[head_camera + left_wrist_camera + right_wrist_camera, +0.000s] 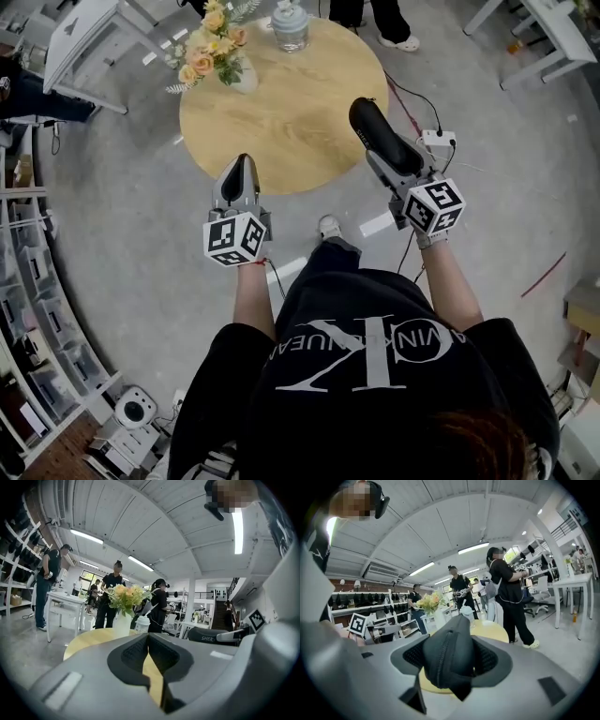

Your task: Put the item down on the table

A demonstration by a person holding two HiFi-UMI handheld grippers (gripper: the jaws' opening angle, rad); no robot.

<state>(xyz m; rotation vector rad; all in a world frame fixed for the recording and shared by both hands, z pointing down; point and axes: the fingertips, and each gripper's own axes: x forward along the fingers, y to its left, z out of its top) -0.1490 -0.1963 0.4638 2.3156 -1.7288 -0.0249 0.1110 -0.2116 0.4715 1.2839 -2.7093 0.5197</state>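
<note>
Right hand-held gripper (pixel 386 161) is clamped on one end of a black zipped case (pixel 373 124). In the right gripper view the case fills the gap between the jaws, zip seam facing us. Left hand-held gripper (pixel 240 173) is closed with nothing in it, and its tips sit at the near edge of the worktop.

The round wooden worktop (pixel 281 131) is mostly bare. A vase of flowers (pixel 217 52) stands by the far left edge and a lidded jar (pixel 290 26) at the far edge, both well apart from the case.

The case is held in the air over the right edge of the worktop, its free end pointing inward, so it's not yet down.

We'd judge it light and soft-sided, probably fabric. It should sag a bit past the grip and won't mind a short drop. The hold on the end looks fine. We'd lower it until the free end touches the wood, then let go. The bare middle of the worktop is the safe spot.
</note>
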